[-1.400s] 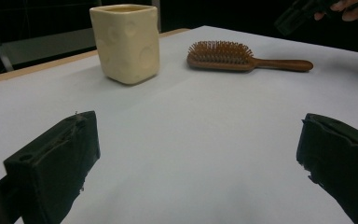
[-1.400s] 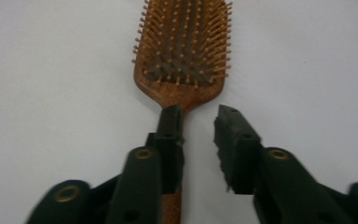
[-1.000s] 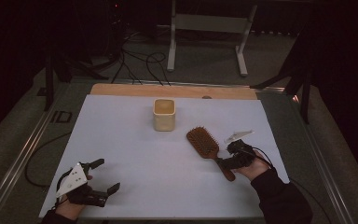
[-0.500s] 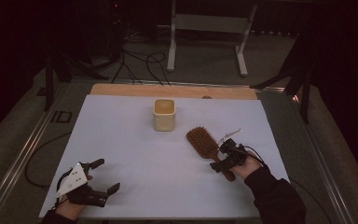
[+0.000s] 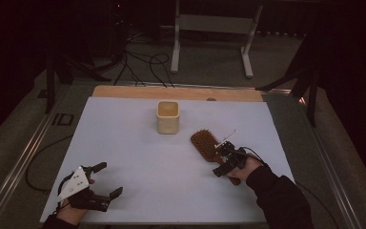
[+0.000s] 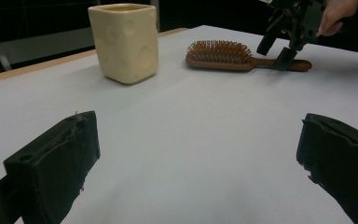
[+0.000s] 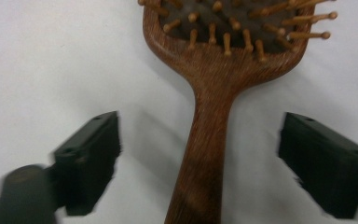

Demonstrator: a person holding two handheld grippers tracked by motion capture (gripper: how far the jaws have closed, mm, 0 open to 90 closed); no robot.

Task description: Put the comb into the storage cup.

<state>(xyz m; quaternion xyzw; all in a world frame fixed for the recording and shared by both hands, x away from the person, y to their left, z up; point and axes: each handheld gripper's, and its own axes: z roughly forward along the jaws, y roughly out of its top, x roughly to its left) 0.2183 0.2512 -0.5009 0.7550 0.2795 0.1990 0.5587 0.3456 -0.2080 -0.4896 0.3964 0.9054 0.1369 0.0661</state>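
A: Right gripper [image 5: 224, 161] poised over wooden hairbrush [image 5: 211, 148], released. Jaws just opened wider, then eased in slightly. Handle [image 7: 200, 168] running up between both black pads, clear gap on either side, no contact.

B: Brush position?

A: Flat on white table sheet [image 5: 138, 157], bristles up. Head just ahead of the right jaws, handle end back under the gripper body. Seen from the left gripper view: right gripper [image 6: 286, 39] tilted down over the handle, one jaw tip near or on the wood, cannot tell which.

B: Left gripper?

A: Left gripper [image 5: 106, 180] low over the sheet, near front edge, released. Jaws spread wide, bare sheet between them. Well apart from the brush.

B: Anything else ahead?

A: Cream square cup [image 5: 167, 117], upright, far ahead of the left jaws, off to the left of the brush head, not touching it. Dimpled sides noted in left gripper view [image 6: 125, 42].
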